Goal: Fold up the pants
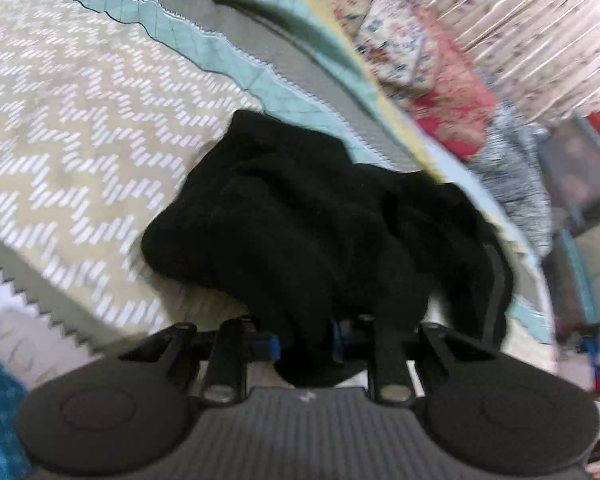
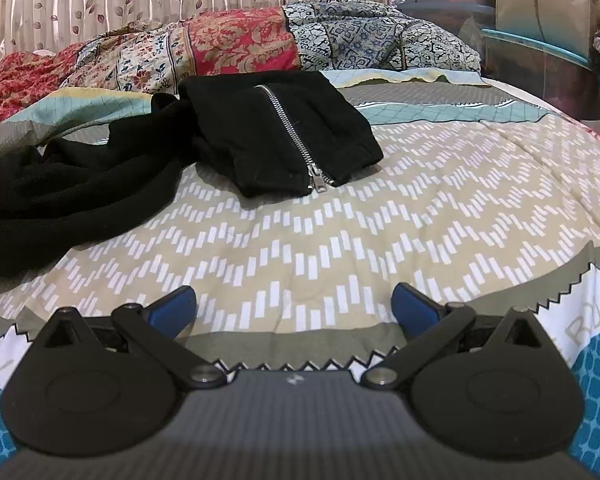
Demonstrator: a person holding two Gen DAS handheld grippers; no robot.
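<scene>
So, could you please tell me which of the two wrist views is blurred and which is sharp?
Left wrist view: motion-smeared; black pants in the left gripper show no detail. Right wrist view: sharp; the zipper teeth read clearly, fisheye bows the bed.

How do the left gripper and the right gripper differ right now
The left gripper is shut on the black pants, with cloth bunched between its fingers; the right gripper is open and holds nothing. The left one sits against the garment; the right one hangs apart from it, over bare bedspread. Both have blue finger pads.
</scene>
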